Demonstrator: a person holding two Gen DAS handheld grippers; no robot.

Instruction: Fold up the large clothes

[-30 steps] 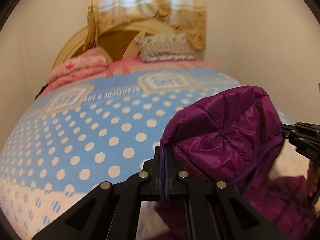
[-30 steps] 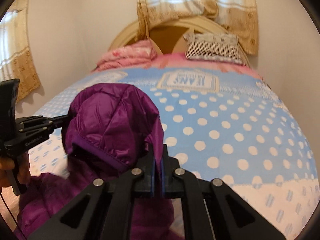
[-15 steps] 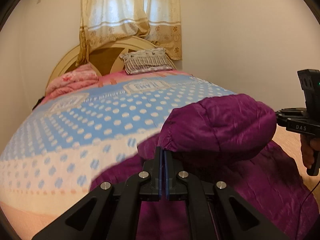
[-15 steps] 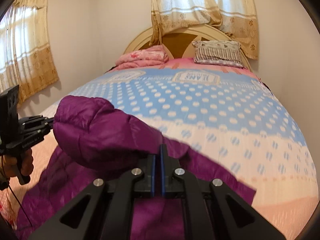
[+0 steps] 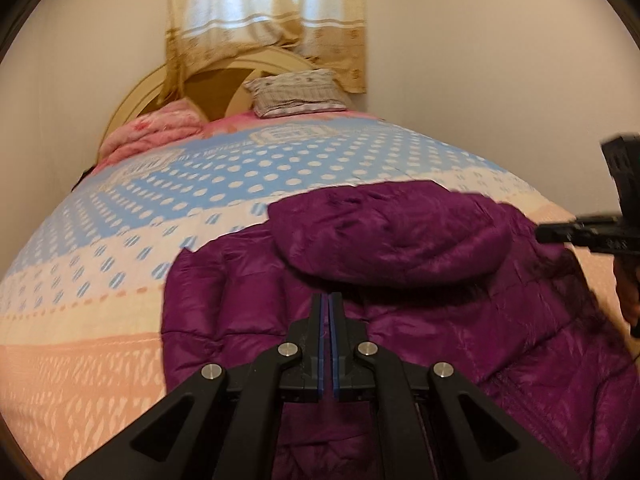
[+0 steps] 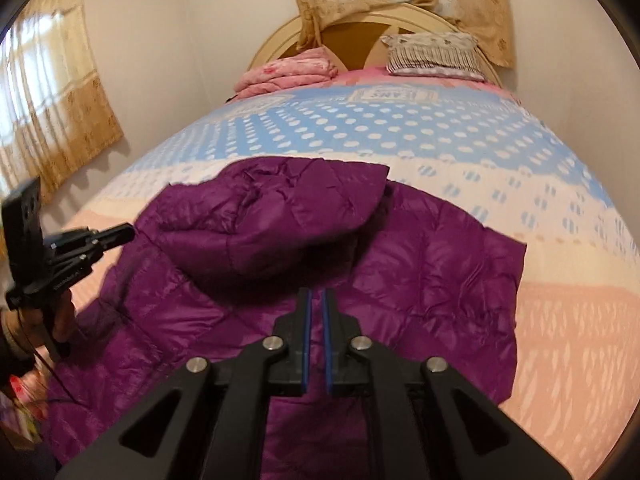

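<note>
A purple quilted hooded jacket [image 5: 420, 320] lies spread on the near end of the bed; it also shows in the right wrist view [image 6: 420, 280]. Its hood [image 5: 392, 236] is folded down onto the jacket's back, as the right wrist view [image 6: 272, 216] also shows. My left gripper [image 5: 329, 300] hovers just above the jacket below the hood, jaws nearly closed with a thin gap and nothing between them. My right gripper [image 6: 315, 298] is the same, with a slightly wider gap and empty. Each gripper shows in the other's view, at the hood's side edges [image 5: 580, 234] [image 6: 100, 238].
The bed has a blue polka-dot and peach cover [image 5: 100, 300]. A folded pink blanket [image 5: 156, 132] and a striped pillow [image 5: 296, 92] lie at the rounded headboard [image 6: 360, 28]. Curtained windows are behind the bed and on the left wall [image 6: 48, 112]. Walls flank both sides.
Both grippers pulled the hood back toward me and down onto the jacket, then let it go. The hood now lies flat and both grippers are drawn back, free of fabric.
</note>
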